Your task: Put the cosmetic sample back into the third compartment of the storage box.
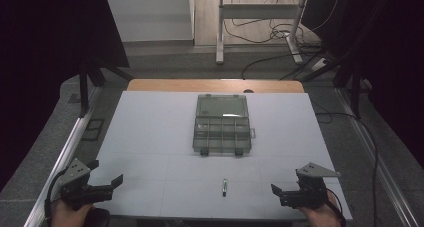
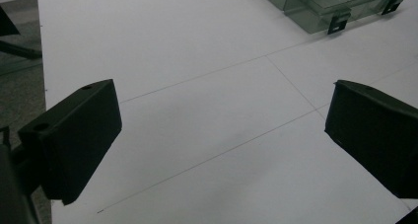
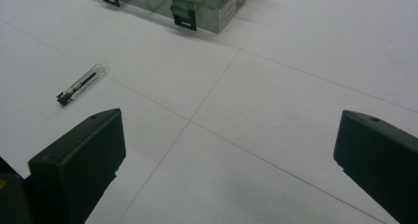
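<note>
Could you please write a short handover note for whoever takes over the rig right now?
Left gripper: jaws open, holding nothing, at the near left edge of the white table.
Right gripper: jaws open, holding nothing, at the near right edge.
Small clear tube with a dark insert: lying flat on the table between the two grippers, nearer the right one, untouched.
Compartment box: at the table's centre, beyond the tube, lid folded back and open; what its compartments hold cannot be told.
Done: box is open.
Left: probably pick up the tube with the right gripper and place it in a compartment.
</note>
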The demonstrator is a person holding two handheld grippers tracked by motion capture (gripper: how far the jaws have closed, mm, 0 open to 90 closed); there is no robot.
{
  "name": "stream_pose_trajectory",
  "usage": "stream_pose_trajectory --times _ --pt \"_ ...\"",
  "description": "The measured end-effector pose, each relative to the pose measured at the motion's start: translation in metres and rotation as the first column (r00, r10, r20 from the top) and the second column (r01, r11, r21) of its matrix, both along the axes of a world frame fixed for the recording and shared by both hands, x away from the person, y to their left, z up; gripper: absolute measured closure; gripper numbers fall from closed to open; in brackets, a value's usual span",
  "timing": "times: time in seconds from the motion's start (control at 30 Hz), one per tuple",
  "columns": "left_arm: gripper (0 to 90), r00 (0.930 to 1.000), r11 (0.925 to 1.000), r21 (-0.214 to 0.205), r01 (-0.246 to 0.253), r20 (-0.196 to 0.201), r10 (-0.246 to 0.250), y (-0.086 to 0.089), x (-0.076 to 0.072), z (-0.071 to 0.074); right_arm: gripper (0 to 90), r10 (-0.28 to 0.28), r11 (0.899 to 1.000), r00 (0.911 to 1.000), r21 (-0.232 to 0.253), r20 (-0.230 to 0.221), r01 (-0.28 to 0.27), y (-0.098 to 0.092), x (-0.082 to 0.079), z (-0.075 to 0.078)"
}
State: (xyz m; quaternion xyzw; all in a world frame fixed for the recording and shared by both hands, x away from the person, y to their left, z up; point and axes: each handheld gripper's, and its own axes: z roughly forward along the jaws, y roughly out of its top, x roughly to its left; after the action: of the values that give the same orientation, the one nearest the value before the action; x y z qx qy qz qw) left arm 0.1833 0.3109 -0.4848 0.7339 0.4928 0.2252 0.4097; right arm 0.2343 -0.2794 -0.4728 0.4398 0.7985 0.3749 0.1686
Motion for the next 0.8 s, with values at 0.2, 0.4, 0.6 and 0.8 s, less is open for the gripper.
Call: stream_pose_trajectory --times 0.2,0.4,0.6,0.8 --pt "1.1 1.0 1.0 -0.002 0.002 -0.001 -0.002 0.0 0.0 0.0 0.0 0.026 0.999 0.9996 -0.023 -0.014 -0.027 0.004 0.002 -0.001" --pt "1.1 1.0 1.0 -0.008 0.001 -0.003 -0.001 0.001 0.0 0.0 0.0 0.039 0.999 0.9991 -0.018 -0.013 -0.039 0.007 0.003 -0.001" --pt "1.1 1.0 0.9999 -0.016 0.0 -0.004 0.0 0.002 0.0 0.0 0.0 0.064 0.998 0.9979 -0.014 -0.012 -0.064 0.012 0.005 -0.002" --pt "1.1 1.0 0.9998 -0.018 0.0 -0.005 0.0 0.002 0.001 0.0 0.0 0.079 0.997 0.9969 -0.004 -0.007 -0.079 0.016 0.007 -0.002"
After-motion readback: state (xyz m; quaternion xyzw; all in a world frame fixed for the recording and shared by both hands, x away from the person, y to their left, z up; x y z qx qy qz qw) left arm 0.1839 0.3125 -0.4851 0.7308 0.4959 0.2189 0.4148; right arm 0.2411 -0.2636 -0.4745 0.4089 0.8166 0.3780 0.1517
